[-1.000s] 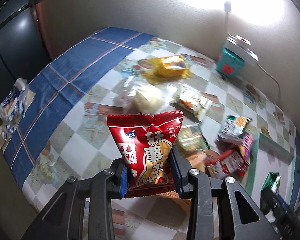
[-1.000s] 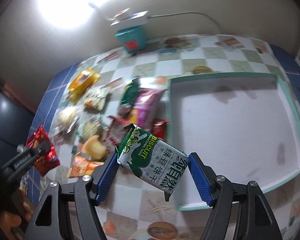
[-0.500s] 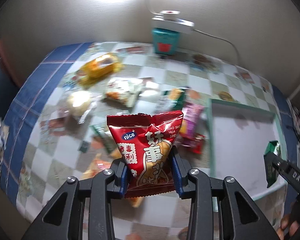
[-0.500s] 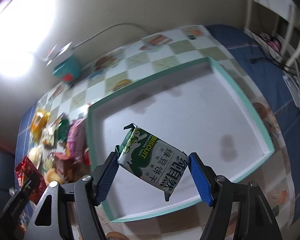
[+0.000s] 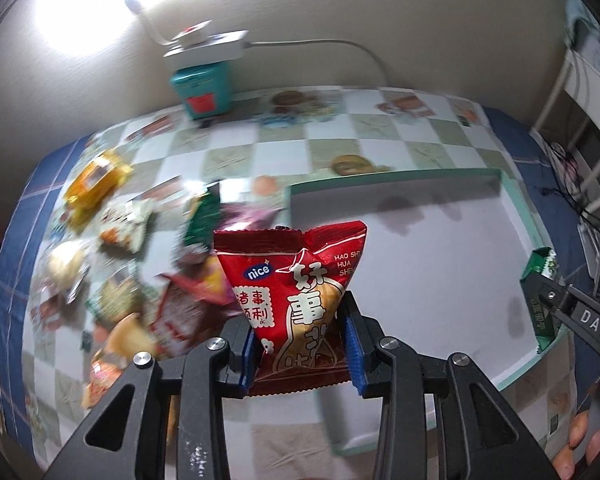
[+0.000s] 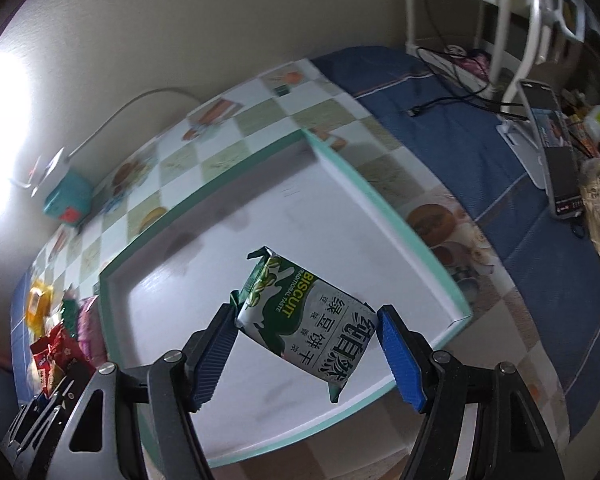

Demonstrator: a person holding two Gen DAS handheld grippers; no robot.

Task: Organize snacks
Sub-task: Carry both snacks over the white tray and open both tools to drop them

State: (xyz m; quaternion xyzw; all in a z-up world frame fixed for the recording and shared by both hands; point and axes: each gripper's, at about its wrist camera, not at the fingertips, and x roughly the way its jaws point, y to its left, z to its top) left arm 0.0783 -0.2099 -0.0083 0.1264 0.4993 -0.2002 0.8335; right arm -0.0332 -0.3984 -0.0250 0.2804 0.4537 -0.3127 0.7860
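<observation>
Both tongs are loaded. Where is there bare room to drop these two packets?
The tray floor is bare inside its teal rim, under both the red packet and the biscuit packet. Bare tablecloth lies between tray and teal box. The snack pile left of the tray is crowded.

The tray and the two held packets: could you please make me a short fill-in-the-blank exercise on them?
1. The left gripper is shut on a ___ packet.
2. The word printed in English on the right gripper's packet is ___.
3. The tray's rim is ___ in colour.
4. Inside, the tray holds ___ snacks.

Missing words: red; BISCUIT; green; no
</observation>
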